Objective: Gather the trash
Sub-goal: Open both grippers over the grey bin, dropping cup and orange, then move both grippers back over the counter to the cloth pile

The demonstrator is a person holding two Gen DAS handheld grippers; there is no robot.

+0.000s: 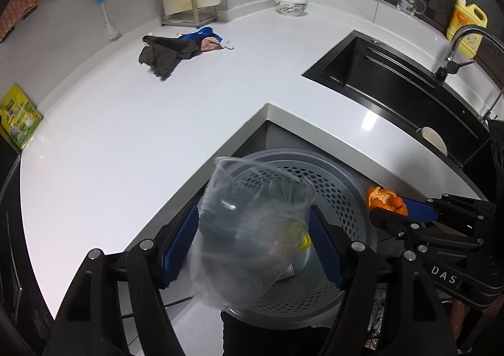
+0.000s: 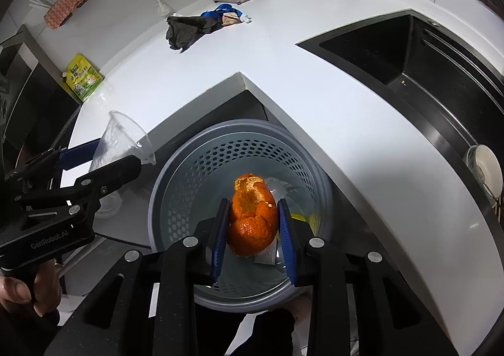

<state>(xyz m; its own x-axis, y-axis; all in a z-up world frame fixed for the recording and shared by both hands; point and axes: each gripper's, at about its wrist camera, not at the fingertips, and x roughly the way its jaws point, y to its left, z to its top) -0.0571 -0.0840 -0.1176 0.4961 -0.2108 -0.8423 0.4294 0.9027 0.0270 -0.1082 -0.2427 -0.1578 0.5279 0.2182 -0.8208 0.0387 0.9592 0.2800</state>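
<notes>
A white L-shaped counter (image 1: pixel 126 141) fills most of both views, with a black sink (image 1: pixel 393 78) sunk into its right arm and a tap (image 1: pixel 463 41) beyond it. In the inner corner of the counter, below its edge, stands a grey perforated bin (image 2: pixel 189 179), with some scraps lying on its floor. The left gripper (image 1: pixel 255 242) holds a clear plastic cup (image 1: pixel 249 230) between its blue pads, jaws fairly wide, tilted with its mouth toward the far side, over the near left part of the bin. The right gripper (image 2: pixel 253 230) is closed narrowly on an orange peel (image 2: pixel 252 217), hanging right over the bin's opening. On the far part of the counter lie a dark crumpled cloth (image 1: pixel 163 53) and, touching it on the right, blue and pink wrappers (image 1: pixel 208 37). Farther back stand a metal rack (image 1: pixel 182 6) and a patterned bowl (image 1: pixel 291 5). A yellow bottle (image 1: pixel 466 22) stands far right, a green pouch (image 1: pixel 19 116) at the left edge.
</notes>
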